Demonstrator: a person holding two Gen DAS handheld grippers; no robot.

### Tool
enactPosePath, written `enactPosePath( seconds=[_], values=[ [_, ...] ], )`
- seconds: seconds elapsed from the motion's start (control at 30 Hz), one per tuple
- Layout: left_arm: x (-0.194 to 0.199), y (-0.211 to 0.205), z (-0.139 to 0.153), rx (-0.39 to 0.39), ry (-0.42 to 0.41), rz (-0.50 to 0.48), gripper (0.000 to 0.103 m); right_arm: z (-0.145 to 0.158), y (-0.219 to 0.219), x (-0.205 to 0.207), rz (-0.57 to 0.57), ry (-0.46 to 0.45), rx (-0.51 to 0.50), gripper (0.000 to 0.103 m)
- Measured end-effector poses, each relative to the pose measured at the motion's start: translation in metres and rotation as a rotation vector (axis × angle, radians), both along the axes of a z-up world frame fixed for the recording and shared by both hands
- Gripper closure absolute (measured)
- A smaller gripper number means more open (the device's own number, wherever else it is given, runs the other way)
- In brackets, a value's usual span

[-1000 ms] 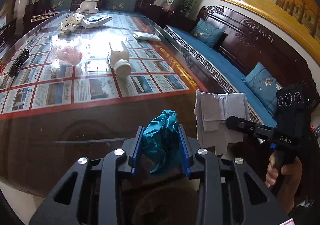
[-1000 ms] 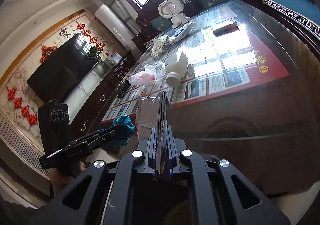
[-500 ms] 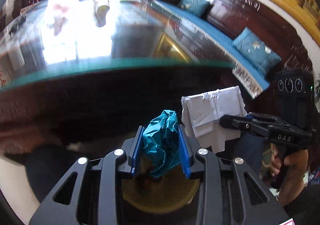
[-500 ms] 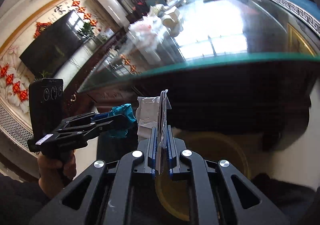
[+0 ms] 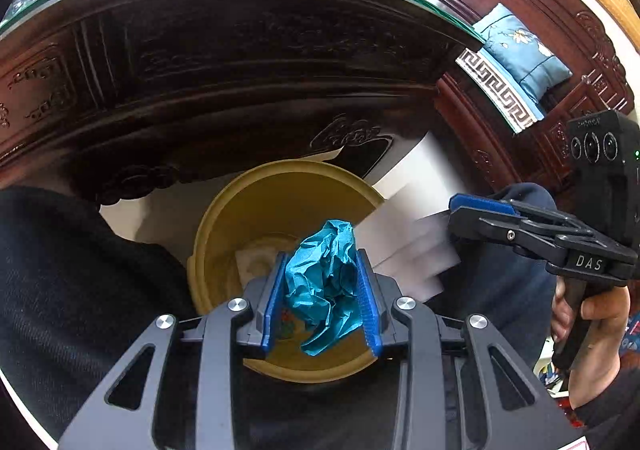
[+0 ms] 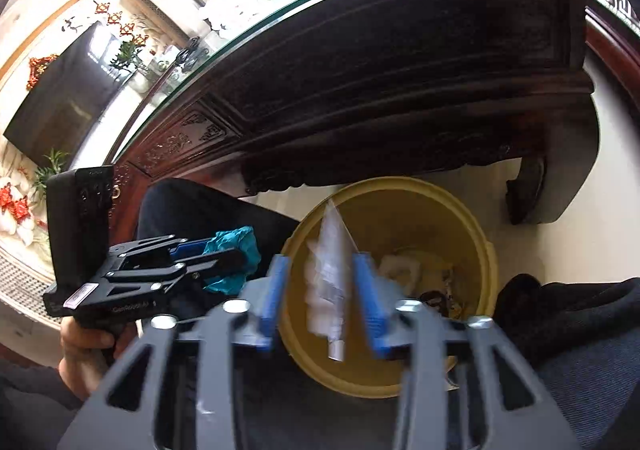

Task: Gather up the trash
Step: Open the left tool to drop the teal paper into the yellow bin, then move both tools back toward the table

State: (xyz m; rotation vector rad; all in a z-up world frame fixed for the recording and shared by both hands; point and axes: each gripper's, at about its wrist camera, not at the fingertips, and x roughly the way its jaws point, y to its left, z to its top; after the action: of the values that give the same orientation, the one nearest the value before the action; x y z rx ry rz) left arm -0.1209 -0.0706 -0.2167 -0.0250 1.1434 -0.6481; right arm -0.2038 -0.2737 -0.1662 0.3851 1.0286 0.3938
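L gripper (image 5: 322,292) is clamping a crumpled teal wrapper (image 5: 324,282) over the yellow bin (image 5: 208,234), while R gripper (image 6: 320,292), jaws apart, is dropping white paper (image 6: 330,282) binward at 12 o'clock; more trash is waiting on the table (image 6: 360,62).

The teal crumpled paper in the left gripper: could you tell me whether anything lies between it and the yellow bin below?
Nothing visible does. The teal crumpled paper, clamped in the left gripper, hangs over the open mouth of the yellow bin; only earlier trash lies inside.
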Motion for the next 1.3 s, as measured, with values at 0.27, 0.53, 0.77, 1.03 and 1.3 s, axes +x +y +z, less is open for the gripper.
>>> enactPosePath(
  seconds=[0.27,0.53,0.77,1.03,1.3],
  values=[
    [-0.001,-0.017,-0.005,-0.015,0.027,-0.036,0.063,0.007,0.000,-0.001,0.013,-0.026,-0.020,0.062],
    [-0.003,-0.032,-0.005,0.001,0.013,-0.072,0.047,0.007,-0.007,-0.001,0.004,-0.012,-0.022,0.062],
    [-0.001,-0.032,0.005,0.006,-0.014,-0.071,0.045,0.014,-0.003,0.000,0.023,-0.024,-0.022,0.062],
    [0.023,-0.004,0.048,-0.012,-0.103,0.016,0.045,0.042,0.005,0.027,0.057,-0.076,0.002,0.062],
    [0.067,0.043,0.106,-0.006,-0.264,0.191,0.027,0.100,0.028,0.086,0.075,-0.202,-0.015,0.042]
  ],
)
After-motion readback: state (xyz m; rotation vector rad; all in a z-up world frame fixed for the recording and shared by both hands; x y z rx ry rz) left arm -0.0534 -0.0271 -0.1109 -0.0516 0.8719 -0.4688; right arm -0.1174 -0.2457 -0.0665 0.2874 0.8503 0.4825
